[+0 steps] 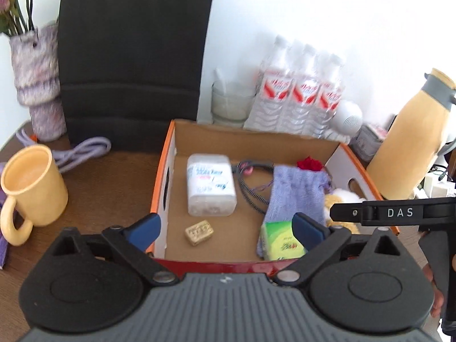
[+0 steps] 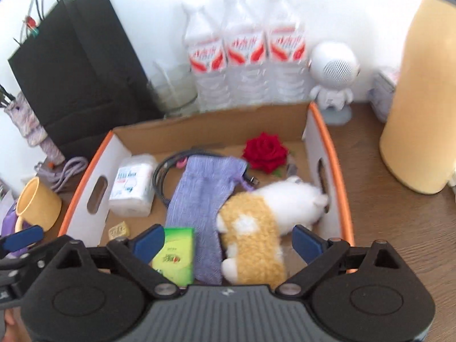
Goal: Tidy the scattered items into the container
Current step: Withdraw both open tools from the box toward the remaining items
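Setting: a brown wooden table [image 2: 399, 228] against a white wall, seen from the cameras on my two claws.
Container: an open cardboard box [image 2: 339, 148] with orange rims and white side walls with handle slots.
Inside the box: a white tissue pack [image 2: 132, 185], a lilac pouch [image 2: 203, 199], a red rose [image 2: 265, 151], a tan-and-white plush toy [image 2: 265, 222], a green carton [image 2: 175, 255], a small tan block [image 1: 199, 232] and a dark cable [image 1: 250, 188].
My left claw [image 1: 228, 226]: blue pads spread wide, nothing between them, above the box's near edge.
My right claw [image 2: 228, 240]: pads spread wide, clamping nothing, with the plush toy and carton below.
Outside the box: a yellow mug [image 1: 34, 185], left; three water bottles [image 2: 245, 54] behind.
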